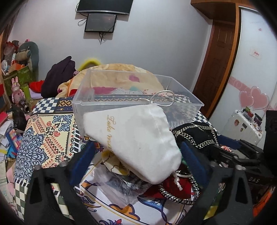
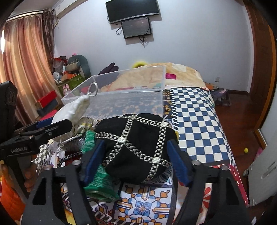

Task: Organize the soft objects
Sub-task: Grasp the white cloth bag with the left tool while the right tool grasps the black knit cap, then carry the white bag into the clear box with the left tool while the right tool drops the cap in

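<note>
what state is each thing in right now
white pouch: lifted, tilted, between the left gripper fingers
black pouch: lying on the pile, between the open right gripper fingers
clear bin: upright, lidless, no pouches inside
green knit: lying under the black pouch

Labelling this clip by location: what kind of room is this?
Most likely a home bedroom: a bed with a blanket, a wall TV and curtains.

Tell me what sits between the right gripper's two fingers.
In the right wrist view, the right gripper straddles the black pouch with silver trim, jaws open; a green knit item lies partly under it.
</note>
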`<state>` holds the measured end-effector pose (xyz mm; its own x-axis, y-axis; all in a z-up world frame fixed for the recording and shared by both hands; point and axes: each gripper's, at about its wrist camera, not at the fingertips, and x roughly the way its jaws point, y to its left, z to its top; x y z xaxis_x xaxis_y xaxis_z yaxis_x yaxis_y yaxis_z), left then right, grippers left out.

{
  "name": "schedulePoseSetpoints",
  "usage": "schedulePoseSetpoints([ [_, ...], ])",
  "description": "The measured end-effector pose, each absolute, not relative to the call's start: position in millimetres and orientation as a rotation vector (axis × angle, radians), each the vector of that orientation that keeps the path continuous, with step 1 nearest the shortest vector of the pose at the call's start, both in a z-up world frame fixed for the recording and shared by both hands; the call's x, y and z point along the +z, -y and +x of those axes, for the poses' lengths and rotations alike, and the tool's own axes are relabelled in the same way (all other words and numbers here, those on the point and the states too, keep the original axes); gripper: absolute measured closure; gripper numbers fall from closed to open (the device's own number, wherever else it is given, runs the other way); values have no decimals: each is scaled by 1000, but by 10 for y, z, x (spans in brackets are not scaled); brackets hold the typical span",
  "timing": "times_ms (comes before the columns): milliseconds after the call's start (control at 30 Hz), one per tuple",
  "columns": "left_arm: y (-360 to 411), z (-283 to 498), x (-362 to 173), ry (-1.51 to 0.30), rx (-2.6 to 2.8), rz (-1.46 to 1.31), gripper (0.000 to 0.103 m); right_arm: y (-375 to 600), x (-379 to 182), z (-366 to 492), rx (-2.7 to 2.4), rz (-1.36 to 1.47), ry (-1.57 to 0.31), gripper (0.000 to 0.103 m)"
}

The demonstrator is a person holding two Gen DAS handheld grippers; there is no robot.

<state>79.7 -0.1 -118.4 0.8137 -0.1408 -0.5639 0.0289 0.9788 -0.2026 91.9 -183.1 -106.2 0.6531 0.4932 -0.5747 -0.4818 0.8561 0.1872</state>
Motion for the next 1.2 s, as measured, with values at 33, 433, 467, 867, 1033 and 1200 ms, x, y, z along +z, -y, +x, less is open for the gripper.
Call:
schedulePoseSetpoints([
  [33, -7, 823, -1197, -627, -103, -194, 22, 1823, -1061, 914, 558, 15, -658, 47],
  [433, -11, 756, -1171, -626, -178, -199, 74, 1676, -1052, 922, 615, -10, -656, 90],
  [467, -19, 745, -1151, -619, -177, -200, 75, 1675, -1043, 924, 612, -9, -652, 90],
  [867, -211, 611, -785, -497, -147, -225, 79, 1776, -683, 885, 598, 25, -533, 93],
  [1033, -256, 612, -626, -451, -130, -216, 79, 1770, -449, 871, 592, 21, -452, 96],
  [1200, -262, 627, -566, -425, -113, -201, 79, 1754, -313, 911, 585, 25, -400, 98],
])
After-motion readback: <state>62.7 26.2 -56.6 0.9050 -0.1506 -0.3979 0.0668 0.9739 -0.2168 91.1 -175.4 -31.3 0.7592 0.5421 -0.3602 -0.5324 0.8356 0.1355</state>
